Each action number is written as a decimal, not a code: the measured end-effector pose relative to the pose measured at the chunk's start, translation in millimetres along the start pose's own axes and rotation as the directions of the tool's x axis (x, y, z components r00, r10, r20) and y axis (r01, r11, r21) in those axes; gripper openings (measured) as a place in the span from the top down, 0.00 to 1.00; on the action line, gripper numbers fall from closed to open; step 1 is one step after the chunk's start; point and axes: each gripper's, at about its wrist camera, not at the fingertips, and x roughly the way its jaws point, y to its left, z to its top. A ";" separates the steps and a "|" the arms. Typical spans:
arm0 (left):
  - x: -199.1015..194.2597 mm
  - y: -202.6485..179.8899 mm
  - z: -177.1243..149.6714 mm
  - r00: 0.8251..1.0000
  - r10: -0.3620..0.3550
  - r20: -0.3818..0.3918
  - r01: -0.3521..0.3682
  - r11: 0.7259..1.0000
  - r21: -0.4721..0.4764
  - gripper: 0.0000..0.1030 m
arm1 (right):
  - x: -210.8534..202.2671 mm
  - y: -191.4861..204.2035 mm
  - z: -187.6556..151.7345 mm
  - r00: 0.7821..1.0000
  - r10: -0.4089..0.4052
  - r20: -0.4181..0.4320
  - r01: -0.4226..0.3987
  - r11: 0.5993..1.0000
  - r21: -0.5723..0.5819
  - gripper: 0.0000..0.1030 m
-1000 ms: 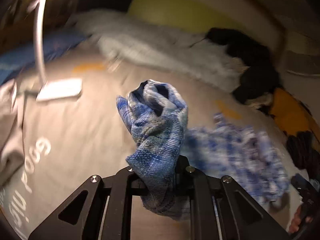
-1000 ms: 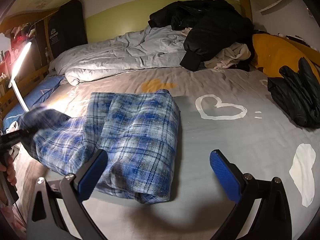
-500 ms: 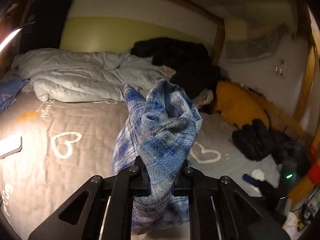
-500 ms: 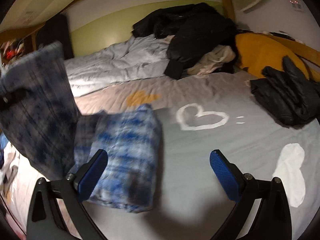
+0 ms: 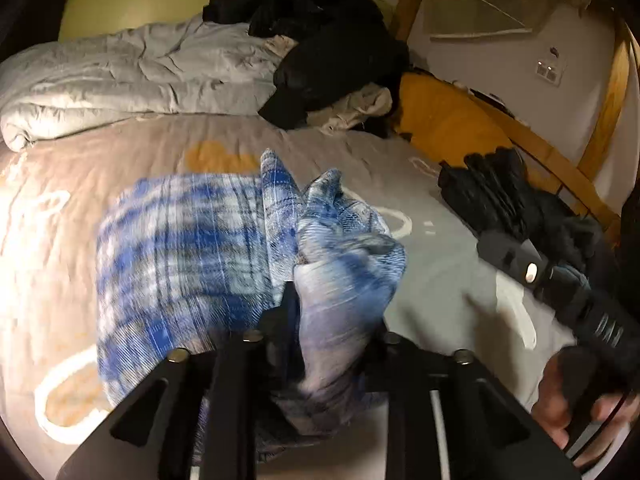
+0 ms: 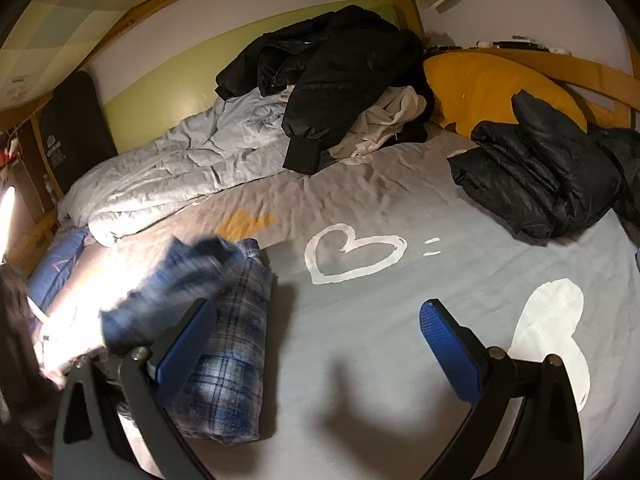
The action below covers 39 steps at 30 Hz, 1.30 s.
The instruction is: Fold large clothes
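A blue plaid garment (image 5: 180, 248) lies partly folded on the grey bed sheet (image 5: 440, 264). One bunched end of it (image 5: 344, 264) sits between the fingers of my left gripper (image 5: 334, 312), held just above the folded part and blurred by motion. The jaws are opening with the cloth still in them. In the right wrist view the folded garment (image 6: 232, 340) lies at lower left, with the carried end (image 6: 188, 280) draped over it. My right gripper (image 6: 316, 312) stands wide open over bare sheet to the right of the garment, holding nothing.
A rumpled grey duvet (image 6: 172, 176) and a heap of black jackets (image 6: 332, 76) lie along the far wall. A yellow pillow (image 6: 492, 88) and a folded black puffer jacket (image 6: 536, 184) sit at the right. A lamp glares at the left edge (image 6: 8, 208).
My left gripper has swung the bunched plaid end from the left side across and down onto the folded part. The right gripper has shifted slightly and stays open.
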 end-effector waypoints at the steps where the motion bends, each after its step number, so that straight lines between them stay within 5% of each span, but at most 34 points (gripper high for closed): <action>1: 3.0 -5.9 0.6 1.000 -0.009 0.010 0.009 1.000 0.011 0.72 | -0.7 -0.1 0.0 1.000 0.000 0.002 0.000 1.000 -0.001 0.01; 6: -35.9 -10.1 -13.9 0.992 0.015 0.124 -0.026 0.996 0.088 0.12 | -3.0 0.0 -0.8 1.000 -0.003 0.016 0.003 1.000 -0.006 0.01; 11: -69.6 17.8 -26.3 0.979 0.124 0.164 -0.139 0.987 0.083 0.10 | -3.0 2.3 -3.2 0.999 0.039 0.025 -0.039 0.999 -0.005 0.01; 15: -68.2 53.3 -33.2 0.975 0.189 0.121 -0.191 0.982 0.009 0.10 | -1.8 17.6 -7.3 0.989 0.143 0.023 -0.142 0.988 -0.054 0.01; 21: -55.7 79.0 -53.4 0.994 0.101 0.045 -0.096 0.991 -0.096 0.10 | 13.9 39.8 -18.5 0.956 0.289 -0.049 -0.292 0.951 -0.097 0.01; 26: -53.1 65.6 -57.3 0.996 0.090 0.026 -0.090 0.996 -0.004 0.10 | 41.9 33.7 -25.0 0.942 0.307 -0.132 -0.312 0.950 -0.015 0.16; 29: -47.1 53.4 -55.7 0.993 0.120 0.021 -0.121 0.991 0.051 0.15 | 54.9 24.1 -26.5 0.929 0.331 -0.163 -0.327 0.944 0.052 0.28; 31: -43.0 53.6 -55.2 0.982 0.184 0.033 -0.185 0.981 0.058 0.28 | 59.5 21.8 -28.6 0.912 0.364 -0.188 -0.356 0.931 0.079 0.44; 33: -41.4 59.4 -55.0 0.985 0.168 0.030 -0.169 0.985 0.035 0.52 | 64.5 24.3 -31.5 0.880 0.422 -0.220 -0.411 0.907 0.097 0.73; 36: -47.9 62.1 -54.3 0.990 0.138 0.044 -0.138 0.990 0.020 0.74 | 48.5 35.1 -31.8 0.900 0.408 -0.151 -0.411 0.911 0.009 0.88; 39: -64.1 52.4 -54.1 0.976 0.190 0.105 -0.197 0.978 0.063 0.80 | 16.1 55.4 -31.7 0.917 0.398 -0.041 -0.399 0.905 -0.149 0.90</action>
